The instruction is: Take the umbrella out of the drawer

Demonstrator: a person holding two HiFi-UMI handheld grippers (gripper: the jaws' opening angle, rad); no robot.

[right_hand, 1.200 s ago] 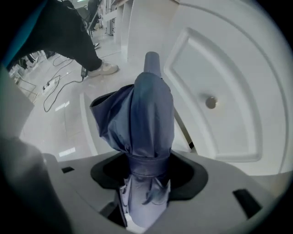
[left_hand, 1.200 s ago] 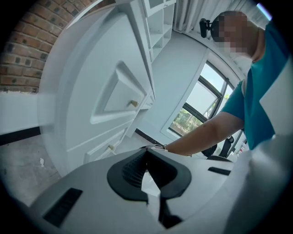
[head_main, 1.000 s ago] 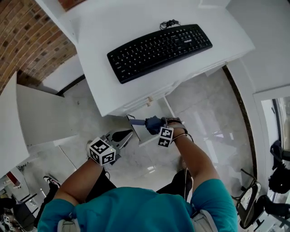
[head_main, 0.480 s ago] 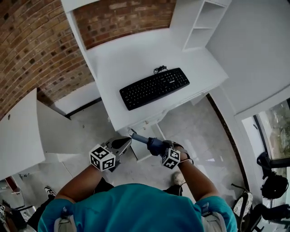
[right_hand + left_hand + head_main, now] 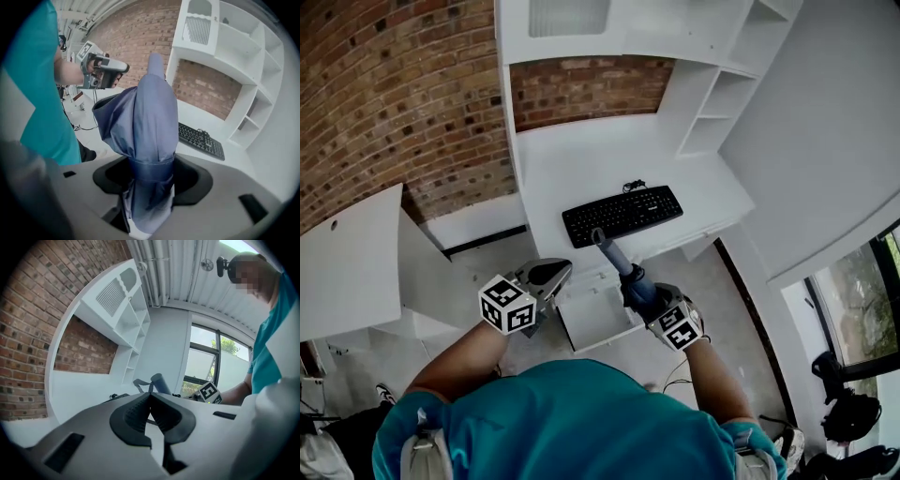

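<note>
Blue umbrella (image 5: 151, 112), base hidden inside right gripper (image 5: 151, 180).

There was one umbrella (image 5: 619, 262). There was one keyboard (image 5: 622, 214), with one cable at its back edge. One drawer (image 5: 598, 319) could be counted, and one desk (image 5: 581, 169), with one more white table (image 5: 347, 262) off to the side, making two work surfaces in all. One shelf unit (image 5: 722, 84) stood over the desk. There were two grippers, the left gripper (image 5: 551, 273) and the right gripper (image 5: 637, 284). One person (image 5: 562, 422) was there, with two arms showing.
</note>
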